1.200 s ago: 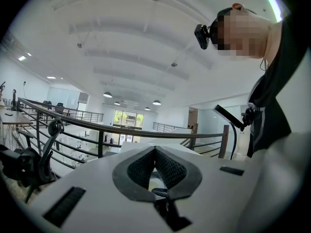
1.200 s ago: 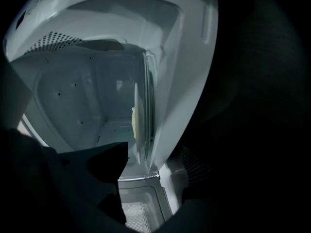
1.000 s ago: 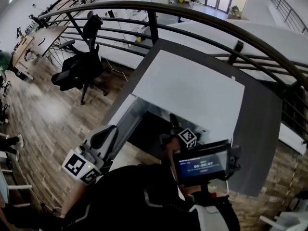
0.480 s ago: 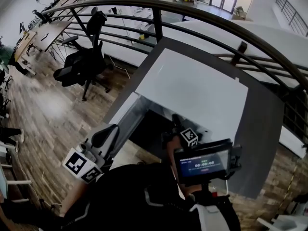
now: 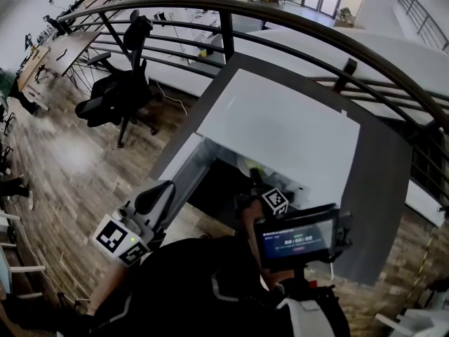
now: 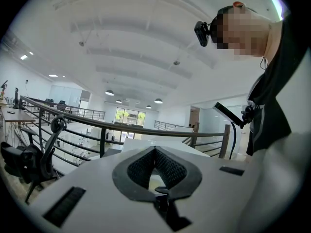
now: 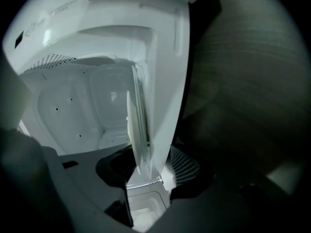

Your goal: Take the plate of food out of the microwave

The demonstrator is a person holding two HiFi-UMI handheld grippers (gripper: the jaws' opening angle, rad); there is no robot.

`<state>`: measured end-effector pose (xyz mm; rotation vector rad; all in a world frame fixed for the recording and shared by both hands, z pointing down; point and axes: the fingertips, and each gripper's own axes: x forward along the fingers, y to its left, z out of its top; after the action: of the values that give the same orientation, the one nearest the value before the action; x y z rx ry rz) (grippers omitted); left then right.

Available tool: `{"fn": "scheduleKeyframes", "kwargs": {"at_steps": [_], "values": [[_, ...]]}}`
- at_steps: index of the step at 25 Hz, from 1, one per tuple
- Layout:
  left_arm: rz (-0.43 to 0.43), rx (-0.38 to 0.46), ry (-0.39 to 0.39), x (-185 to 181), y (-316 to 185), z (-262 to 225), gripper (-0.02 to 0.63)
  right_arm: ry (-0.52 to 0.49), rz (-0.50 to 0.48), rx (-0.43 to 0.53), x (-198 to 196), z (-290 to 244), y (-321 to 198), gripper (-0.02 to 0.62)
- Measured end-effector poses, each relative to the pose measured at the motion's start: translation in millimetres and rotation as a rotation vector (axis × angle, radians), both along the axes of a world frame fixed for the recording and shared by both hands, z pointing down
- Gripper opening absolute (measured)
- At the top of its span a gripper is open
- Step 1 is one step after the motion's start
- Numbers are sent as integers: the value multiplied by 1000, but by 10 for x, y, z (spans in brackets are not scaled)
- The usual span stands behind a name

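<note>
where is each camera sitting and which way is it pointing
Head view: on the person's head, looking down at the open microwave; shows torso, left gripper, right gripper.
Left gripper view: on the left gripper, facing the railing; shows its shut jaws, torso.
Right gripper view: on the right gripper, facing into the microwave; its jaws have just been closing, the plate between them.
Shared: microwave, in head and right gripper views.

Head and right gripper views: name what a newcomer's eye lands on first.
The plate stands edge-on between the right gripper's jaws, which have just been closing on its rim, in the open white microwave. In the head view, the curved railing sweeps behind.
</note>
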<state>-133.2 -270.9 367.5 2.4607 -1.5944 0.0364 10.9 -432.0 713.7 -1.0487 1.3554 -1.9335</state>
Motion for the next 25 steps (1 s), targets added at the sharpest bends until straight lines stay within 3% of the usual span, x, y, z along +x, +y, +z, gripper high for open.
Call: {"fn": "scheduleKeyframes", "kwargs": {"at_steps": [6, 11, 17, 25], "values": [[25, -1, 8, -12, -18, 19, 2, -12, 4, -9, 2, -17, 46, 204], [47, -8, 16, 4, -5, 44, 2, -51, 27, 25, -2, -135, 114, 84], [72, -5, 27, 0, -11, 87, 2, -20, 1, 65, -22, -158, 147, 29], [96, 0, 32, -62, 50, 87, 2, -34, -40, 169, -65, -320, 262, 31]]}}
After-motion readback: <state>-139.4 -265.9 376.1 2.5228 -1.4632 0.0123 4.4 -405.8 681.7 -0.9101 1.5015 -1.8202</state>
